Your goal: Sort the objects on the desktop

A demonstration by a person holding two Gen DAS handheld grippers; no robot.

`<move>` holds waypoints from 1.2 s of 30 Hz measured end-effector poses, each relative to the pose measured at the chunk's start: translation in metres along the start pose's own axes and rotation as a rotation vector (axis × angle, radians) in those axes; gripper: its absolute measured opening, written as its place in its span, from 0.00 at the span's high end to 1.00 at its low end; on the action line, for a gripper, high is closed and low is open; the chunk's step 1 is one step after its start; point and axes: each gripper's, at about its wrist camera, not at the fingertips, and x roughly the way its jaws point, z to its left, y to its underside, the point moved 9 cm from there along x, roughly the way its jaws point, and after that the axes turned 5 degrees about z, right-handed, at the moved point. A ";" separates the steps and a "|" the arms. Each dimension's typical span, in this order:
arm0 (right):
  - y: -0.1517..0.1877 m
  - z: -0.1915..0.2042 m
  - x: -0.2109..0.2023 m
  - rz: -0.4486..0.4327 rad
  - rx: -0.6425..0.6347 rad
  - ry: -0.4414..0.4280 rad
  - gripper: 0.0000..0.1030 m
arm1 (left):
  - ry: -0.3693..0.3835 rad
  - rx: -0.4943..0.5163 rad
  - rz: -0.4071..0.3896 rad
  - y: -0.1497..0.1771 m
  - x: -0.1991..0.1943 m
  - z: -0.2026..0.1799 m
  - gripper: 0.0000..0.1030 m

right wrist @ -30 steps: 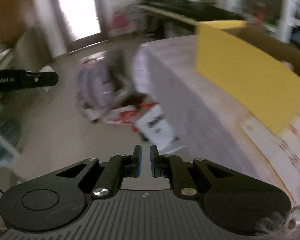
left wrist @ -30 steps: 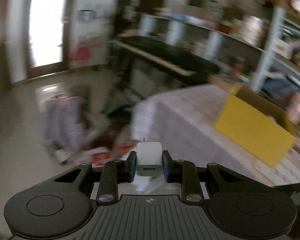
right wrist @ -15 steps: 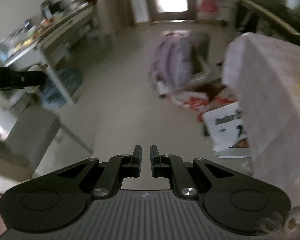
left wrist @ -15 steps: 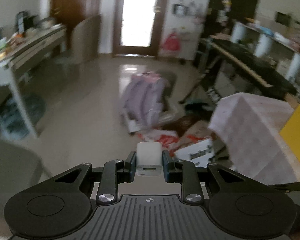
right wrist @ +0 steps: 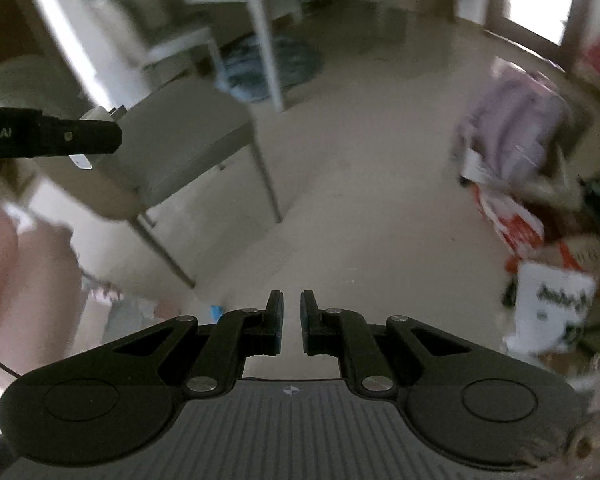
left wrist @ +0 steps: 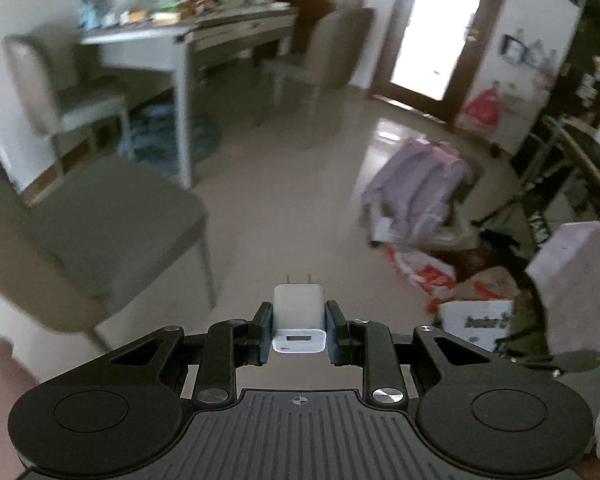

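Charger point(left wrist: 299, 312), a little white plug-in cube, is pinched between the fingers point(left wrist: 265, 330) of the left gripper point(left wrist: 299, 330), prongs pointing away toward 12 o'clock and the USB port facing the camera. It's held up in the air over the floor point(left wrist: 300, 208), not resting on anything. In the right wrist view the same charger point(right wrist: 87, 160) peeks out at about 9 o'clock from the left gripper point(right wrist: 96, 136), seen side-on. The right gripper point(right wrist: 291, 322) has its fingers drawn together with just a thin gap and nothing in it.

Around the room, left view: grey chair point(left wrist: 112, 220) at 9 o'clock, cluttered white table point(left wrist: 188, 36) at 11, purple backpack point(left wrist: 416, 196) at 2, and a covered table corner point(left wrist: 576, 280) at 3. Everything's kinda blurry.
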 end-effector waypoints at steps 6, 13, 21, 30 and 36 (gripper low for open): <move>-0.009 0.046 0.051 0.023 -0.086 -0.016 0.92 | -0.039 -0.069 0.024 0.025 0.020 0.069 0.76; -0.002 0.113 0.159 0.104 -0.173 -0.043 0.92 | -0.087 -0.117 0.039 0.060 0.054 0.156 0.76; 0.017 0.185 0.313 0.123 -0.376 -0.105 0.92 | -0.128 -0.247 0.023 0.106 0.102 0.230 0.76; 0.028 0.219 0.478 0.139 -0.412 -0.112 0.92 | -0.183 -0.364 -0.007 0.158 0.142 0.278 0.76; 0.051 0.227 0.568 0.198 -0.413 -0.093 0.69 | -0.191 -0.415 -0.006 0.182 0.163 0.298 0.76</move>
